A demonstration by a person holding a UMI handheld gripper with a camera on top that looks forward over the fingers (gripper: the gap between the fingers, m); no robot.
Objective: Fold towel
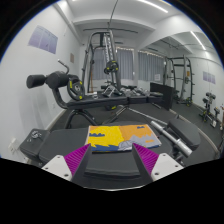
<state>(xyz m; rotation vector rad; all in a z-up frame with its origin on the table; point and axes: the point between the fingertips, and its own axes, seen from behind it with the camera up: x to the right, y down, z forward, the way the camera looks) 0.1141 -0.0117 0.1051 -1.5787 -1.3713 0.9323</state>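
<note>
A towel (118, 136) with yellow, orange, blue and grey patches lies flat on a black padded bench (110, 165), just ahead of my fingers. My gripper (111, 151) is open, its two magenta pads spread wide, one near each side of the towel's near edge. Only the black bench surface lies between the fingers. The fingers do not touch the towel.
This is a gym room. A cable weight machine (103, 62) stands behind the bench, with black handlebars (60, 85) to its left. A metal rack (181, 80) stands at the right by windows with blinds. Metal bars (172, 138) lie right of the bench.
</note>
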